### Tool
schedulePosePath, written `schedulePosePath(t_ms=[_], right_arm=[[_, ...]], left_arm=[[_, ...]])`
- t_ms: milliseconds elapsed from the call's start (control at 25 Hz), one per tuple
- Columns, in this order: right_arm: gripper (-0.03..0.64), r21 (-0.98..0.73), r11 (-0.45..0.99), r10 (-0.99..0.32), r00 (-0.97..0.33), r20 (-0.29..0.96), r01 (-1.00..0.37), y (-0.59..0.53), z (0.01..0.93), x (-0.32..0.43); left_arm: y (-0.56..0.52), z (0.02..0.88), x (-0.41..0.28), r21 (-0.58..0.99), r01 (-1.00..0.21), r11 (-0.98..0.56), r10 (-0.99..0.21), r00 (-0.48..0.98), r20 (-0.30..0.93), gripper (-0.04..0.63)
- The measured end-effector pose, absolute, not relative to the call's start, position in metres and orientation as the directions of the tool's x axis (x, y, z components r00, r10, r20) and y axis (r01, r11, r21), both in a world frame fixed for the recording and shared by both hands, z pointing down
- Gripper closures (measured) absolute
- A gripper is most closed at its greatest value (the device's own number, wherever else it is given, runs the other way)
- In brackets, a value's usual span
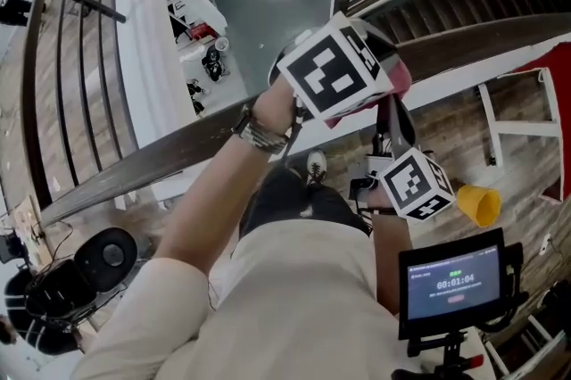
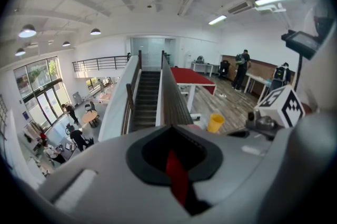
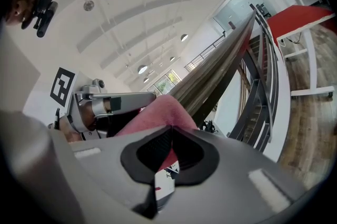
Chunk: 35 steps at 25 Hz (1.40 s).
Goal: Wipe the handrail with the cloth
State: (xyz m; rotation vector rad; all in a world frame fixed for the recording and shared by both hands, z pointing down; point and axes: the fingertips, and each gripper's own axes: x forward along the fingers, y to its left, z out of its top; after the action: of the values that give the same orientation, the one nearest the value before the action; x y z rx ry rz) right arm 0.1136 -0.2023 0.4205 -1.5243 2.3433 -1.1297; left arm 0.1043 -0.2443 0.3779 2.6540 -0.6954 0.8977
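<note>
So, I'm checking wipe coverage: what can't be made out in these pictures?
- Left gripper view: most of the cloth, hidden by the body of the left gripper.
- Head view: whether the cloth touches the handrail; that gripper's marker cube covers the spot.
- Head view: print on the screen, too small to read.

From your head camera, the marker cube (image 1: pixel 332 66) on your left gripper (image 2: pixel 169 133) covers its jaws and all but a pink edge of the cloth (image 1: pixel 400 79). The handrail (image 1: pixel 161 157) passes behind that cube and is cut off at the right edge. The print on the screen (image 1: pixel 453 282) is too small to read. In the left gripper view the cloth is only a blurred red strip.
</note>
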Motion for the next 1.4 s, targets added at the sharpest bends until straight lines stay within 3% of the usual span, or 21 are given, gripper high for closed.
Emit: schedulePosePath(t_ms=[1400], right_arm=[[0.620, -0.643, 0.248, -0.824, -0.507, 0.253, -0.725, -0.201, 0.413, 0.106]], left_arm=[[-0.243, 0.371, 0.096, 0.083, -0.519, -0.851, -0.361, 0.693, 0.625, 0.589]])
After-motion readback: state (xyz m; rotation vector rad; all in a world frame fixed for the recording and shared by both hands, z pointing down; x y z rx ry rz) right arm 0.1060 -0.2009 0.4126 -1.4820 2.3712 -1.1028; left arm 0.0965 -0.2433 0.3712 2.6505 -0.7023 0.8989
